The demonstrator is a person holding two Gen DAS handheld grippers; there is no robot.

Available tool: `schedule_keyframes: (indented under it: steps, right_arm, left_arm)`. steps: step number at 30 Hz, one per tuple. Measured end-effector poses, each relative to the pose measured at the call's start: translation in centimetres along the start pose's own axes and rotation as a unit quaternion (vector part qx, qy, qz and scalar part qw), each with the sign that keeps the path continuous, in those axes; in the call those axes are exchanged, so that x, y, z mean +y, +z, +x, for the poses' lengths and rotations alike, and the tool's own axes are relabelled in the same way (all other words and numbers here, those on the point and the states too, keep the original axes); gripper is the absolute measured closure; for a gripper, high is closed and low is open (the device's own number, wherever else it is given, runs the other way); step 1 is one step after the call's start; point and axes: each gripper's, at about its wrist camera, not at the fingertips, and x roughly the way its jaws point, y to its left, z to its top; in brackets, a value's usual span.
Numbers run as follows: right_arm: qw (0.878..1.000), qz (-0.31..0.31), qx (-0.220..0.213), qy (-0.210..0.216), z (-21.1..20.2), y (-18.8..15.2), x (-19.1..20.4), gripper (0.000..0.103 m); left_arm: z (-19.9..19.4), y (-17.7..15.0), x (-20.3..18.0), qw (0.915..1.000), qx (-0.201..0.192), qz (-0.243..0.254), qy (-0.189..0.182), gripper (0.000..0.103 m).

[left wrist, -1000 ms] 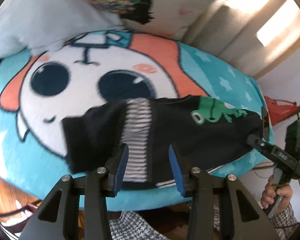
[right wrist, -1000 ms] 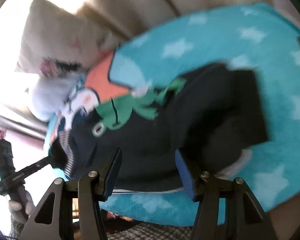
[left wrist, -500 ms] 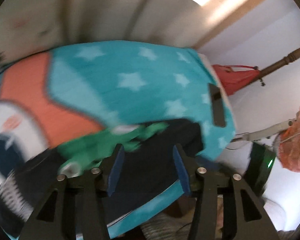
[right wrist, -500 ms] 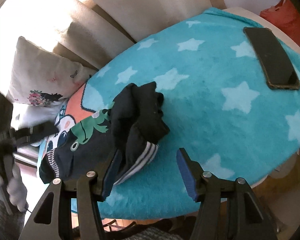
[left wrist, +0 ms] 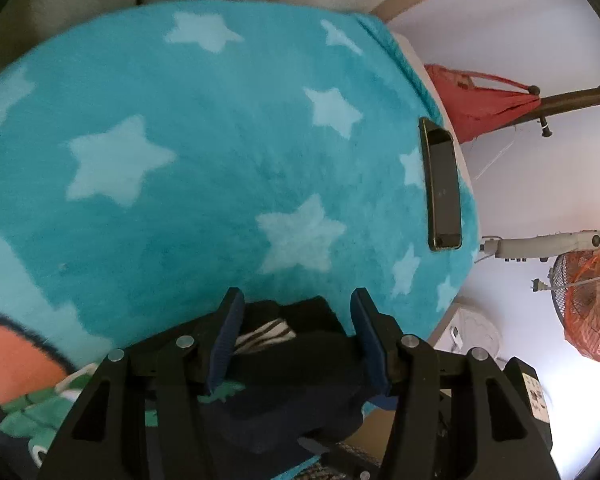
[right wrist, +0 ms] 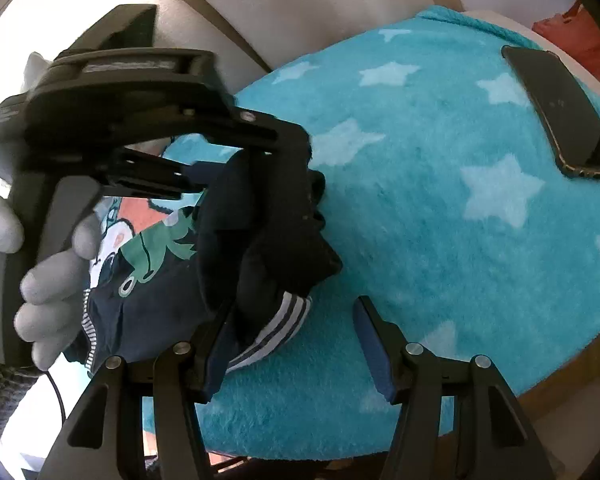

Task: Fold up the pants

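While bunched on the blanket (right wrist: 440,240) — dark pants (right wrist: 260,240), both grippers overhead.

Teal star-print blanket (left wrist: 204,208) fills most of both views. Dark phone (left wrist: 444,188) lies on it at right edge, upper right in right wrist view. Red bag (left wrist: 476,100) hangs from wooden pole (left wrist: 580,96), upper right. Orange-covered fan (left wrist: 592,300) at far right.

The left gripper (left wrist: 296,332) swung across from the striped waistband to the bunched leg end of the pants (right wrist: 236,248), its jaws widening around the dark fabric.
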Motion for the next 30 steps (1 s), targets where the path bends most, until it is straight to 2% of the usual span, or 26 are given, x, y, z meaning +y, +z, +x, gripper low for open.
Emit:
schedule_keyframes:
  steps: [6, 7, 8, 9, 10, 11, 14, 21, 30]
  right_arm:
    - [1.0, 0.005, -0.004, 0.003, 0.4, 0.7, -0.1, 0.041]
    - [1.0, 0.006, -0.001, 0.0, 0.5, 0.8, 0.0, 0.044]
    - [1.0, 0.007, 0.0, 0.001, 0.6, 1.0, 0.1, 0.052]
    - [1.0, 0.009, 0.004, 0.008, 0.7, 1.2, 0.2, 0.073]
    - [1.0, 0.014, 0.013, 0.018, 1.0, 1.4, 0.2, 0.079]
    - [1.0, 0.019, 0.014, 0.021, 1.0, 1.5, 0.2, 0.079]
    - [1.0, 0.01, 0.008, 0.018, 0.5, 1.4, 0.7, 0.082]
    - [0.999, -0.036, 0.001, 0.023, -1.2, 1.5, 3.8, 0.082]
    - [0.99, -0.137, 0.016, 0.021, -0.3, 0.5, 10.5, 0.082]
  left_arm:
    - [1.2, 0.4, -0.8, 0.9995, 0.021, 0.02, 0.009, 0.049]
    - [1.3, 0.2, -1.1, 0.9992, 0.027, 0.028, 0.009, 0.061]
    - [1.2, 0.2, -1.1, 0.9989, 0.03, 0.033, 0.013, 0.07]
    - [1.2, 0.1, -1.2, 0.9985, 0.029, 0.04, 0.022, 0.072]
    - [1.0, 0.0, -1.3, 0.9983, 0.025, 0.046, 0.027, 0.076]
    - [0.7, -0.1, -1.2, 0.9984, 0.02, 0.044, 0.028, 0.08]
    - [-0.6, -0.5, -0.3, 0.9996, 0.001, 0.026, 0.007, 0.085]
    - [-4.8, -2.9, 2.0, 0.998, -0.06, 0.001, -0.022, 0.085]
    - [-9.4, -7.8, 7.9, 0.9869, -0.125, -0.07, -0.075, 0.085]
